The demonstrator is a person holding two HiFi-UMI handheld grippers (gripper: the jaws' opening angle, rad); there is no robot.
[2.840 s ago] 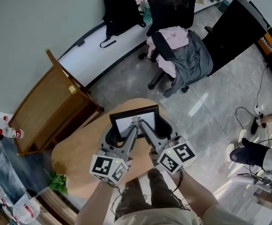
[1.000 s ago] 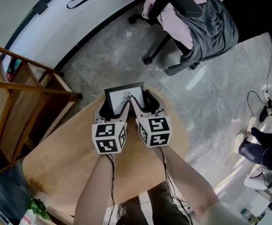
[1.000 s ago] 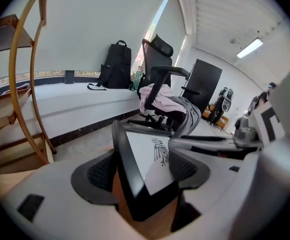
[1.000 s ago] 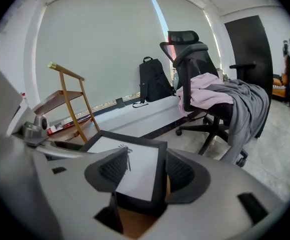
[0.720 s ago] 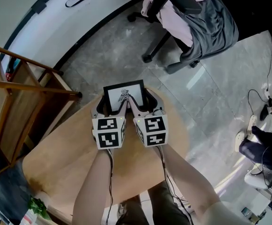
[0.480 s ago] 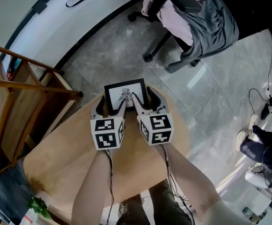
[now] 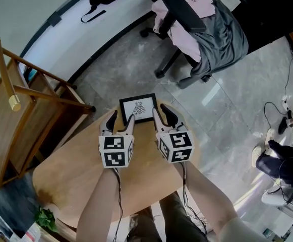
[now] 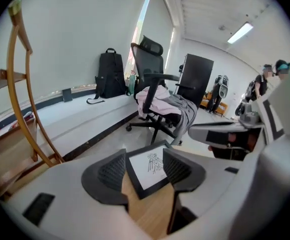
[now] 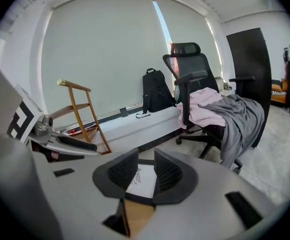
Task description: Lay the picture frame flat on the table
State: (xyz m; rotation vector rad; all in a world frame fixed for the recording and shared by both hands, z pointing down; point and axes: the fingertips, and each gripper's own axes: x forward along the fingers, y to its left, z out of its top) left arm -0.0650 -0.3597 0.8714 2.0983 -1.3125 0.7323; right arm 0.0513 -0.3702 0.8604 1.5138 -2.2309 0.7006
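The black picture frame [image 7: 137, 108] with a white drawing lies face up near the far edge of the round wooden table [image 7: 70, 178]. My left gripper [image 7: 121, 121] sits just in front of the frame's left corner, apart from it. Its jaws are closing with nothing between them. My right gripper [image 7: 161, 116] is beside the frame's right edge, its jaws also closing on nothing. In the left gripper view the frame [image 8: 149, 168] shows beyond the left gripper [image 8: 144, 170]. The right gripper view has the frame [image 9: 140, 180] past the narrow gap of the right gripper [image 9: 145, 172].
A wooden rack [image 7: 20, 102] stands to the left of the table. Beyond the table's far edge is grey tiled floor, with an office chair [image 7: 199, 29] draped in clothes. A person [image 7: 282, 160] sits at the far right. A small plant [image 7: 46, 219] is near the table's left.
Both grippers have drawn back toward me and off the frame, and their jaws have narrowed. The frame now lies clear of them on the table.
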